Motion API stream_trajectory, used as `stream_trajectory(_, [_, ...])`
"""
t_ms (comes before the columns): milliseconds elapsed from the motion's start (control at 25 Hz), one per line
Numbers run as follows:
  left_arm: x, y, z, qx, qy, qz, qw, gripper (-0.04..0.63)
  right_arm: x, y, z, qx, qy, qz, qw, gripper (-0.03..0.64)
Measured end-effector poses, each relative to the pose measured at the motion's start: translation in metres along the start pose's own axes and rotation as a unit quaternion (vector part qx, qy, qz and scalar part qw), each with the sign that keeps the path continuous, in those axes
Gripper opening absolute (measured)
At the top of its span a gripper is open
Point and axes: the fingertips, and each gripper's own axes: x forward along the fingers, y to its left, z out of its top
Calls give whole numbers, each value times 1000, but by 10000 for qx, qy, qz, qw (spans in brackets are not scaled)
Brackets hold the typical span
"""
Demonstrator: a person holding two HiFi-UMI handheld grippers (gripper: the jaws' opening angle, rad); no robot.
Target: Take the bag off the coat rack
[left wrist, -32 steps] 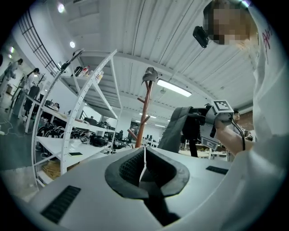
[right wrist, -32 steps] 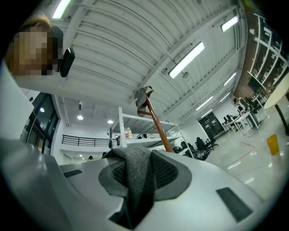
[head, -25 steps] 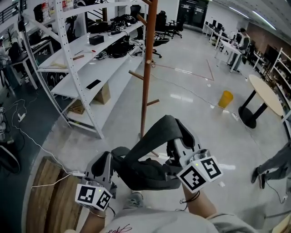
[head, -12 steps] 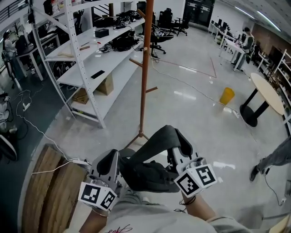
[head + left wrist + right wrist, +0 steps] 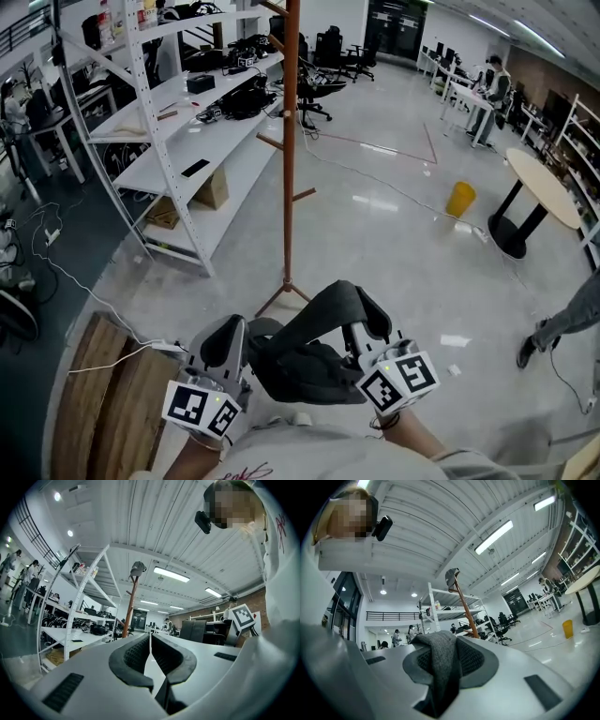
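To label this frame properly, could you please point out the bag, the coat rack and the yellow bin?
bag [image 5: 298, 367], head view, on its dark grey body.
coat rack [image 5: 291, 94], head view, on its upright pole.
yellow bin [image 5: 460, 200], head view, on its side wall.

Head view steeply down from above; both gripper views low, roughly level (coat rack [image 5: 289, 141] shared).

Glossy grey floor [image 5: 394, 244], white shelving [image 5: 178, 159], round table [image 5: 548, 192], yellow bin [image 5: 460, 200], ceiling strip lights [image 5: 494, 536]
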Motion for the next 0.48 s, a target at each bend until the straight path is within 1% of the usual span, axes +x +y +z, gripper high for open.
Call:
stream_trajectory(200, [0, -7, -1, -15, 12, -115, 9999, 28, 0, 5, -4, -133, 32, -40, 9999, 83])
stream_trajectory(480, [3, -8, -4, 15, 11, -134, 9999, 28, 1, 3, 8, -147, -121, 12, 9998, 81])
